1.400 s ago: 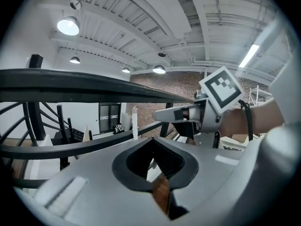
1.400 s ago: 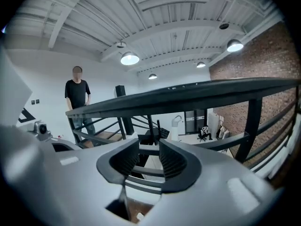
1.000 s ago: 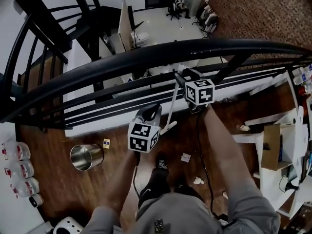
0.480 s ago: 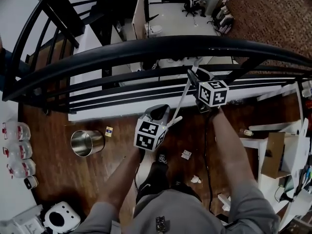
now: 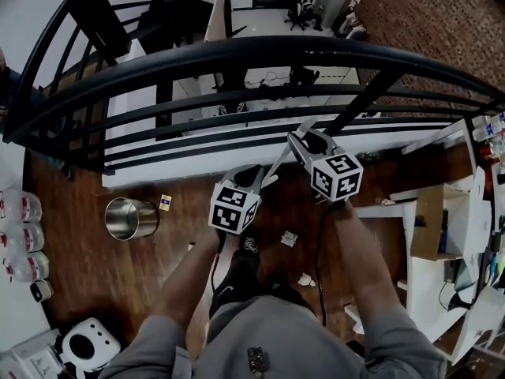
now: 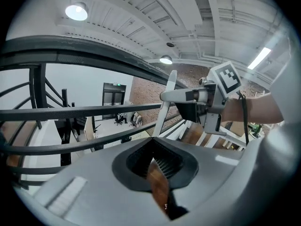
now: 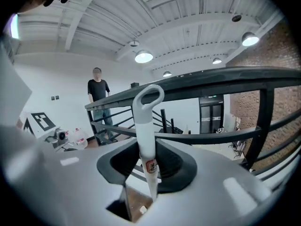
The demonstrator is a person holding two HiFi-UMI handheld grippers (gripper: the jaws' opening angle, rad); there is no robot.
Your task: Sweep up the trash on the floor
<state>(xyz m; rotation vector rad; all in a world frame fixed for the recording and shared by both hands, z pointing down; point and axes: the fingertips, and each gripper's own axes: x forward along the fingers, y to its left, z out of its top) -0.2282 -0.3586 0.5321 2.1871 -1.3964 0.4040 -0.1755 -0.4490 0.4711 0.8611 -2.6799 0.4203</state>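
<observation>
- At the far left, a row of bottles [image 5: 17, 235] stands along the edge of the wooden floor [image 5: 158, 290].
- To their right a shiny metal bin [image 5: 146, 215] sits on the floor. Just beside it, on its right, lies a small yellow card [image 5: 164, 202], the leftmost piece of trash.
- A tiny scrap [image 5: 192, 245] lies on the boards nearer to me, between the metal bin and my left arm.
- My left gripper [image 6: 155, 159] is held out in front of me, towards the black railing [image 5: 260, 54]. Its jaws are clenched tight. The thin brown sliver at their seam is probably just the floor showing through, though the view is too close to be sure.
- The white handle [image 7: 146, 126] slants from just beside my left gripper up and right to my right one. I cannot see its lower end.
- My shoe [image 5: 248, 245] is planted below the left gripper. A flat paper piece [image 5: 289, 238] lies on the floor just right of the shoe, and a crumpled white bit [image 5: 306, 279] lies nearer still, beside my leg.
- My right gripper [image 7: 148, 165] is a little farther out, close to the railing. Its jaws have just been closing and now grasp the white handle below its hanging loop, which stands up above them.
- At the far right is a white shelf unit [image 5: 438, 290] with a cardboard box [image 5: 430, 219] on it.
</observation>
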